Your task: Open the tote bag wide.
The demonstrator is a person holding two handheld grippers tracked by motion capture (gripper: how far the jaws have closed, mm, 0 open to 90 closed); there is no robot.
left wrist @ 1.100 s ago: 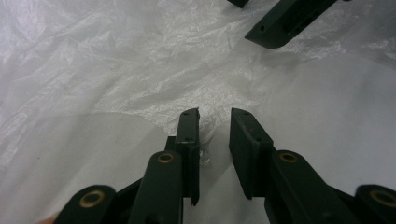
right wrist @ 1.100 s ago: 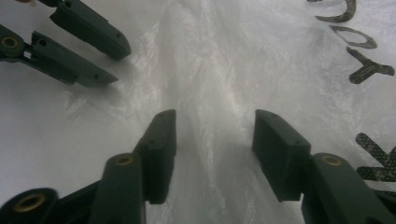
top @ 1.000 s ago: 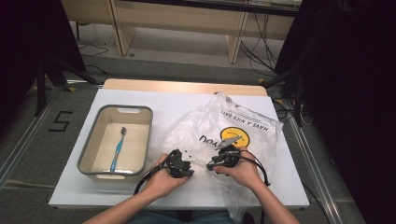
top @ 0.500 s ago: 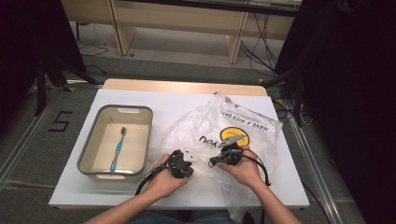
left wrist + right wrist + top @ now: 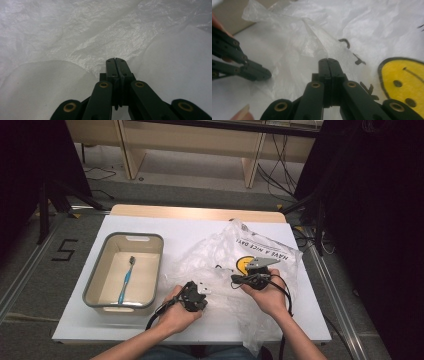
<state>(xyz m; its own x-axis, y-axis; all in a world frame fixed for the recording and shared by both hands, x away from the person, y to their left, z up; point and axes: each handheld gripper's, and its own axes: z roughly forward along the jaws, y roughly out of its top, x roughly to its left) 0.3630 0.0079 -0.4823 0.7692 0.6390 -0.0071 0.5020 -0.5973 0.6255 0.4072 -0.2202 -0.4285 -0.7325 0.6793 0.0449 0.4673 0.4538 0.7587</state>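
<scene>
Bag (image 5: 235, 265): clear plastic, crumpled on worktop (image 5: 200, 227), pinched by both grippers.
Left gripper (image 5: 116, 60), right gripper (image 5: 328, 60): fingers clenched on its film.
Tub (image 5: 150, 240): holds one toothbrush (image 5: 126, 279).

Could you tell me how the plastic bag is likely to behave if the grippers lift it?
The plastic bag is thin, translucent and crumpled, so it will probably sag limply and weigh little. Both the left gripper and the right gripper pinch film, which could slip or tear.

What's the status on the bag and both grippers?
Left gripper shut on bag edge. Right gripper shut on bag film. Bag crumpled on table. Nothing in the way.
</scene>
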